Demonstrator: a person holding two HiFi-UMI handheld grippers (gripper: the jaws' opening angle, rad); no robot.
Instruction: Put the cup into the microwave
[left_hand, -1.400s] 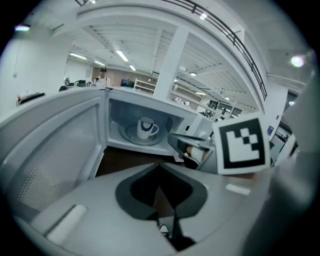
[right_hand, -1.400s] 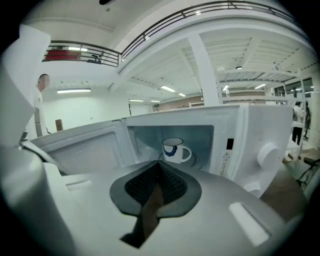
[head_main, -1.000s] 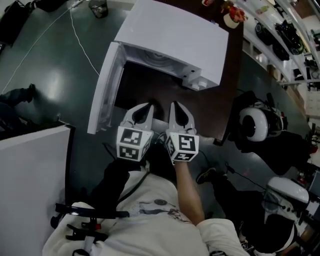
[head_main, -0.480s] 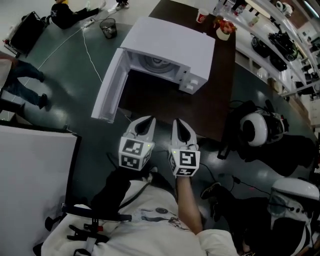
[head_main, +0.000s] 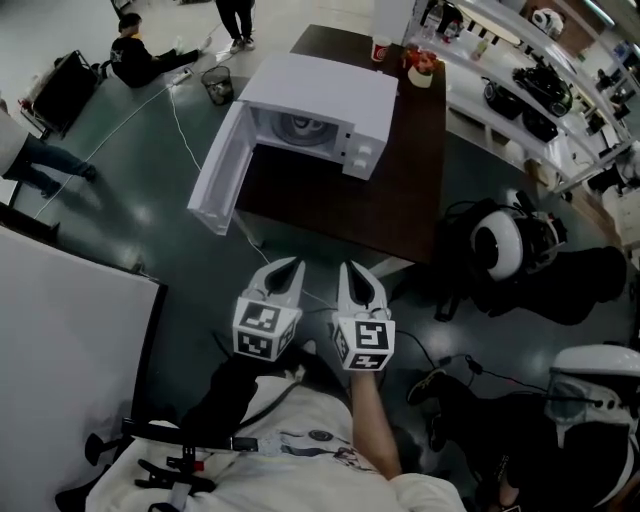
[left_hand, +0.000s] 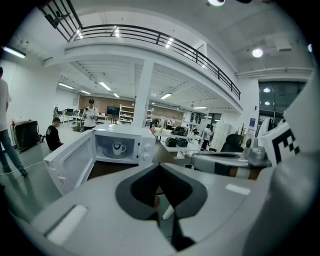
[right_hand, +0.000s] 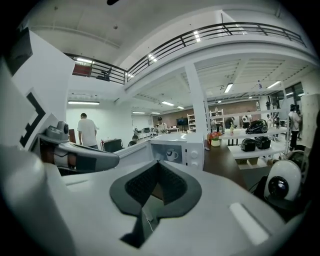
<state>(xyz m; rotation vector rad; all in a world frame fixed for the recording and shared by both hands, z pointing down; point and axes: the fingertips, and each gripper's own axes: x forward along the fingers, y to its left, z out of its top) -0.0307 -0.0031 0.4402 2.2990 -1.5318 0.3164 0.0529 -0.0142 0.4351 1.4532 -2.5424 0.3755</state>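
Observation:
The white microwave (head_main: 320, 95) stands on the dark table (head_main: 400, 190) with its door (head_main: 222, 170) swung wide open to the left. A white cup (left_hand: 118, 148) with a dark mark sits upright on the turntable inside; the right gripper view shows the cup (right_hand: 171, 154) too. My left gripper (head_main: 291, 264) and right gripper (head_main: 350, 268) hang side by side over the floor, well short of the table and apart from the microwave. Both point toward it. Each is shut with nothing between its jaws, as seen on the left gripper (left_hand: 159, 165) and the right gripper (right_hand: 159, 164).
A red paper cup (head_main: 380, 50) and a flower pot (head_main: 418, 72) stand at the table's far end. Shelves with appliances line the right. A round white device (head_main: 500, 245) and cables lie on the floor at right. A white panel (head_main: 70, 350) stands at left; people are at the back.
Both grippers and the head have drawn back from the microwave, off the table edge and over the floor. The microwave looks smaller and farther. The cup stays inside.

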